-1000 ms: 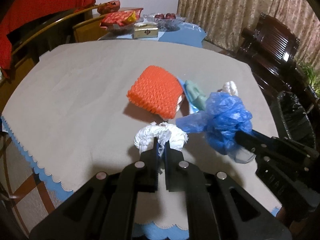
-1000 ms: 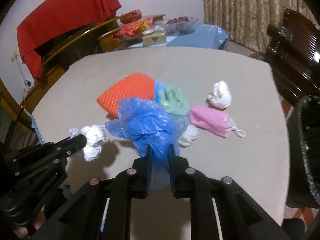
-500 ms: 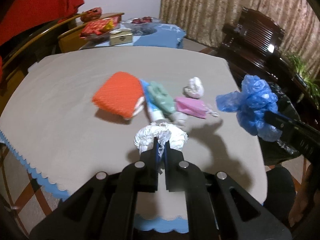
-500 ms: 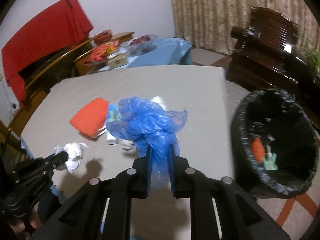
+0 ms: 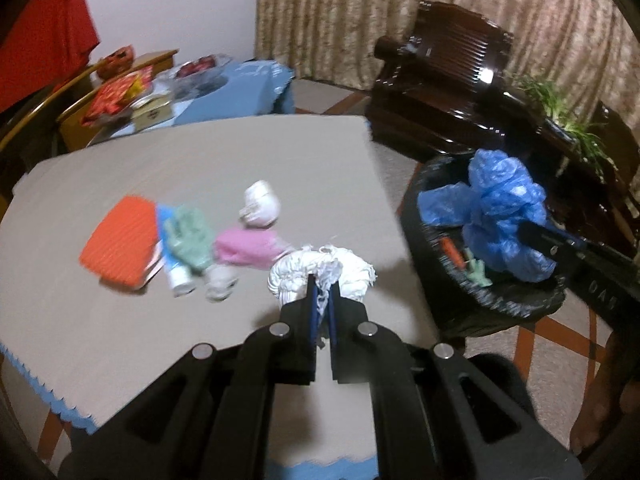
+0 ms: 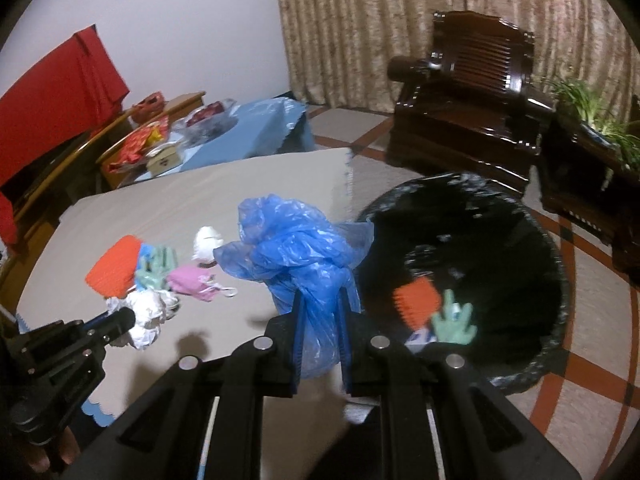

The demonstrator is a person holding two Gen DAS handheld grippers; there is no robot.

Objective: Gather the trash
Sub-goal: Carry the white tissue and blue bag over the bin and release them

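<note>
Nearest in the left wrist view, the left gripper (image 5: 322, 300) is pressed together on a crumpled white paper wad (image 5: 320, 272), which hides its fingertips; the wad hangs above the beige-clothed table (image 5: 120, 320). In the right wrist view the right gripper (image 6: 320, 312) pinches a bunched blue plastic bag (image 6: 296, 248), and the plastic covers its fingertips and the table's near corner. Beside that corner on the floor stands a black-lined round trash bin (image 6: 552, 344); inside lie an orange ridged piece (image 6: 416, 302) and a pale green scrap (image 6: 452, 320), both blurred. Farther back on the table a cluster lies smeared by motion: an orange ridged pad (image 5: 120, 240), a green crumpled glove-like item (image 5: 188, 236), a pink folded mask (image 5: 248, 246) and a white balled tissue (image 5: 260, 204). Beyond stand a dark wooden armchair (image 6: 472, 92) and beige curtains (image 6: 360, 20).
</note>
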